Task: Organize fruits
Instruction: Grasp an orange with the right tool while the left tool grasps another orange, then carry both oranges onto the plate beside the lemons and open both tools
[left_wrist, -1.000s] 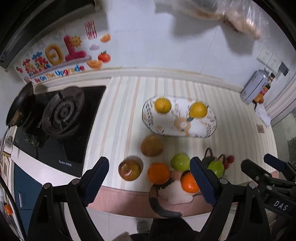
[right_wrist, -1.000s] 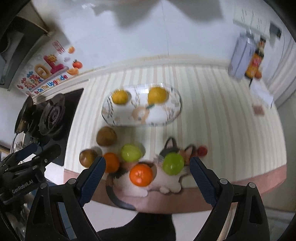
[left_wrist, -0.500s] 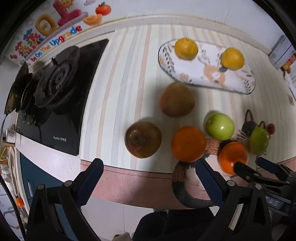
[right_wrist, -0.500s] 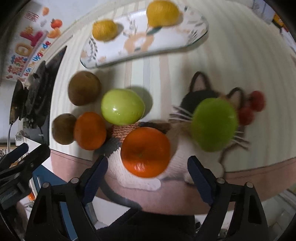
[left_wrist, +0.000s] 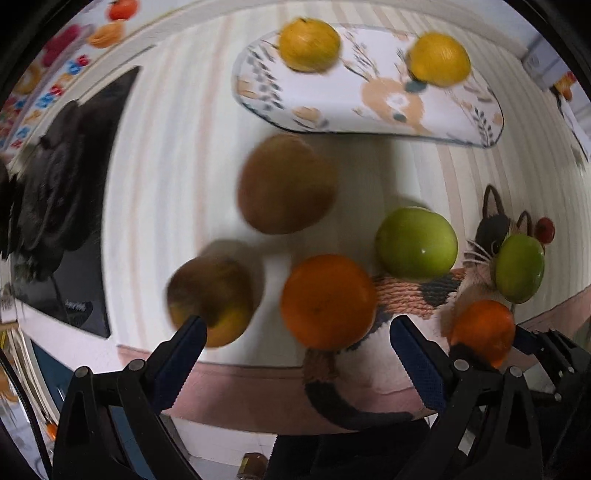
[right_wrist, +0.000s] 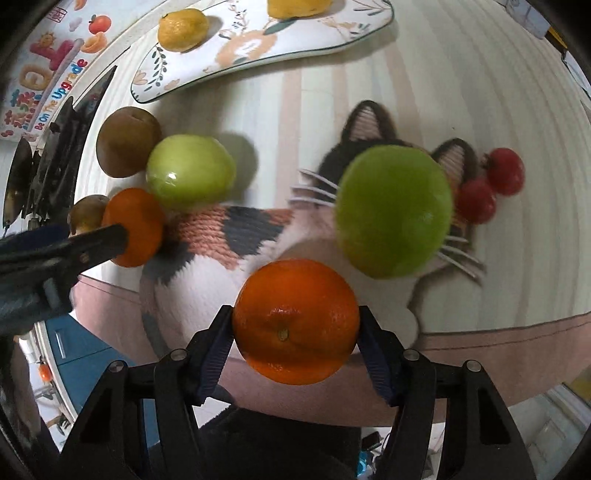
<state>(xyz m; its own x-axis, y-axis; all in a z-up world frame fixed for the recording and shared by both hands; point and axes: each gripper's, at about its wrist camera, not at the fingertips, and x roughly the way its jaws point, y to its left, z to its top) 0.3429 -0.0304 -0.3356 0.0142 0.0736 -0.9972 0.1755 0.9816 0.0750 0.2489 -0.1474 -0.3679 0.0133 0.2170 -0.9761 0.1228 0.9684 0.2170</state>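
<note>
1. Blur smears most of the left wrist view: the two brown fruits, one just ahead of the left claw (left_wrist: 295, 339) at (left_wrist: 286, 182) and one against its left finger at (left_wrist: 210, 295), have soft outlines, and whether that finger touches the nearer one cannot be told.
2. The left claw stands wide with nothing gripped; an orange (left_wrist: 327, 301) lies between and just ahead of its fingertips, its lower edge level with them.
3. The right claw (right_wrist: 295, 325) is closing, and a second orange (right_wrist: 295, 319) sits between its pads, both of which meet the peel; the fruit hides the counter edge behind it.
4. Just beyond that orange, a green apple (right_wrist: 393, 210) covers the face of a cat-shaped mat (right_wrist: 229, 236), leaving only ears and whiskers showing.
5. Left of the right claw, another green apple (right_wrist: 190, 171) rests at the mat's far edge, near a brown fruit.
6. Two small red fruits (right_wrist: 491, 188) sit right of the apple, partly behind a cat ear.
7. Far ahead, a patterned tray (left_wrist: 369, 99) carries two yellow citrus fruits (left_wrist: 308, 44); in the right wrist view the tray's top is cut off by the frame.
8. The left claw's finger crosses the left side of the right wrist view, out of focus, hiding part of the first orange.
9. The striped counter (right_wrist: 498, 110) bends strongly with the lens.
</note>
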